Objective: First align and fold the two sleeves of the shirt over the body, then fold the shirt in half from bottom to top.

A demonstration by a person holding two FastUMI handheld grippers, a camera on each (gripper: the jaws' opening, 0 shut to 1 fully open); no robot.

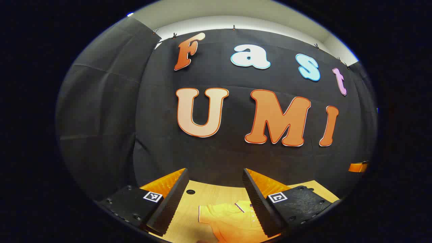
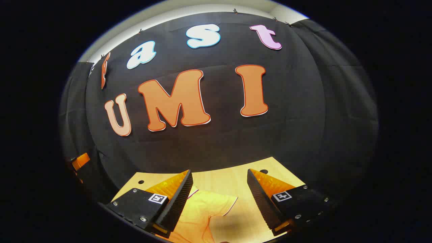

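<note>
Left gripper has its fingers spread, holding nothing; the yellow short-sleeved polo shirt lies flat on the pale wooden surface below, around 6 o'clock. Right gripper is spread too, with a sleeve at 7 o'clock. The shirt's body and hem are cut off low in both views.

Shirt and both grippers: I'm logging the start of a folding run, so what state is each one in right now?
Shirt: lying flat on the table, sleeve spread out to the side, not yet folded.
Left gripper: open, above the shirt, holding nothing.
Right gripper: open, above the sleeve, holding nothing.
Table: wooden top bearing the shirt.
</note>
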